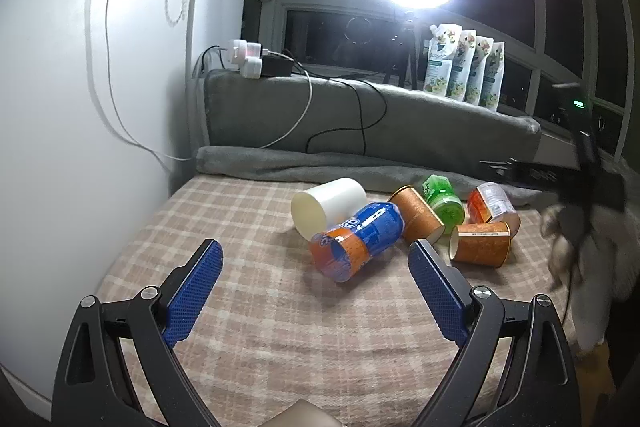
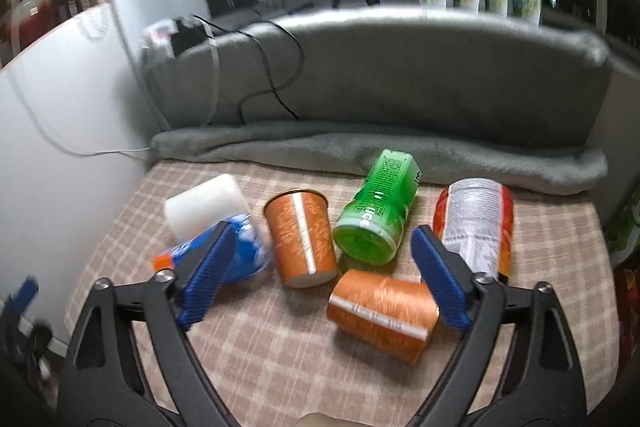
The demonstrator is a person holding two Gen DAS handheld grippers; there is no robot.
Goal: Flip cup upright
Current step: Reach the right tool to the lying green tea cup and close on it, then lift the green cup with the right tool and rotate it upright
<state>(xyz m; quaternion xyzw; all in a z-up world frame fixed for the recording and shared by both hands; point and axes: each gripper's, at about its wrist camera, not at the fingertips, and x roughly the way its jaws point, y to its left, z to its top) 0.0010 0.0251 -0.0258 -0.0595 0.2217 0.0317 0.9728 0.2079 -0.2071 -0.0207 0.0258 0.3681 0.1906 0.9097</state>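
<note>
Six cups lie on their sides in a cluster on the plaid cloth [image 1: 248, 327]. Both grippers hover above the cloth with jaws spread wide and nothing between them.

In the left wrist view, the left gripper [image 1: 316, 259] points at the cluster from the near side. The blue cup [image 1: 356, 241] lies just beyond its fingertips at 12 o'clock, between the lines of the two fingers, its open mouth facing the camera. The white cup [image 1: 326, 205] touches it from behind at 11 o'clock. An orange cup [image 1: 416, 213] sits at 1 o'clock, the green cup [image 1: 442, 203] behind that, a second orange cup [image 1: 480, 243] at 2 o'clock, and a red cup [image 1: 492, 205] farthest right.

In the right wrist view, which is blurred, the right gripper [image 2: 322, 237] hangs over the middle of the cluster. The nearer orange cup [image 2: 382, 311] lies at 5 o'clock against the right finger. The other orange cup [image 2: 304, 237] and the green cup [image 2: 378, 209] lie between the fingers. The blue cup [image 2: 244, 251] sits partly behind the left finger, the red cup [image 2: 476, 223] outside the right one.
</note>
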